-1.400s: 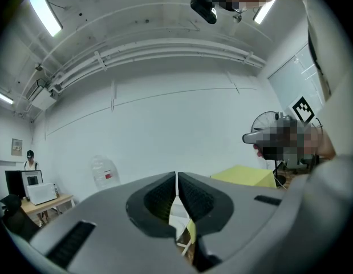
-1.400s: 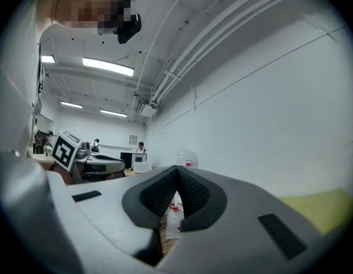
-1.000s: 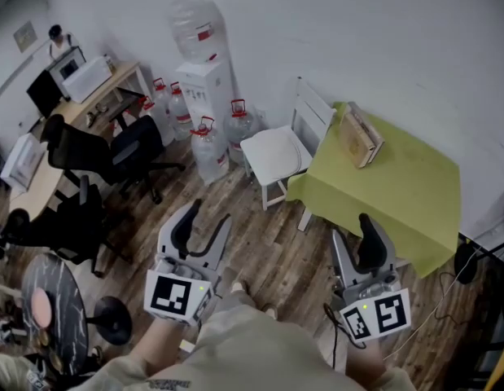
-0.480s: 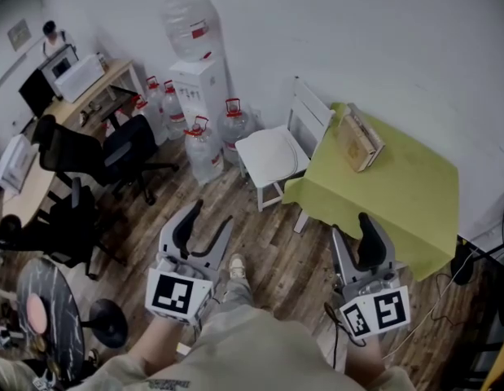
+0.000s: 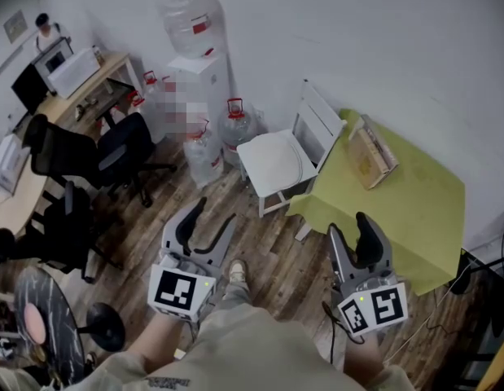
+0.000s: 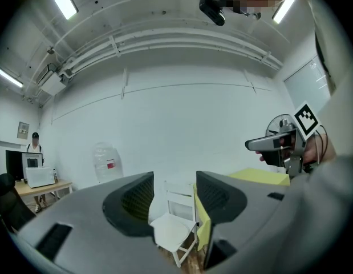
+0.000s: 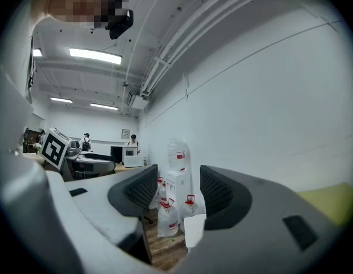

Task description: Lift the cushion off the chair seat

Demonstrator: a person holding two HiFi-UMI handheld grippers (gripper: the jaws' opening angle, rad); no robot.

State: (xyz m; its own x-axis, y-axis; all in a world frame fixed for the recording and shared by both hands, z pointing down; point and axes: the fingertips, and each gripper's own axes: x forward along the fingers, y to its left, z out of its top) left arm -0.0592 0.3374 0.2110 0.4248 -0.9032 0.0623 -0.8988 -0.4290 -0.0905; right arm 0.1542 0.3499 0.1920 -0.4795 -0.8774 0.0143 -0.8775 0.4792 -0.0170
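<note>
The white cushion (image 5: 276, 163) lies flat on the seat of the white wooden chair (image 5: 315, 120), covering nearly all of it. The chair stands with its back close to the white wall (image 5: 382, 39). Just beside it on one side is a table under a yellow-green cloth (image 5: 406, 210), whose corner hangs down next to the seat, and a flat brown box (image 5: 372, 156) rests near the table's far edge. On the chair's other side, large water bottles (image 5: 235, 127) with red handles stand on the wooden floor (image 5: 268, 251) around a white water dispenser (image 5: 201, 76). Further off are black office chairs (image 5: 113, 149) and a desk (image 5: 68, 96). The left gripper (image 5: 209, 218) is held out level, well short of the chair. Its jaws stand apart with nothing between them, and the chair and cushion show far off through the gap. The right gripper (image 5: 349, 228), also level and near the table's edge, has its jaws apart and empty too. Through them show the water bottles and a corner of the chair.
</note>
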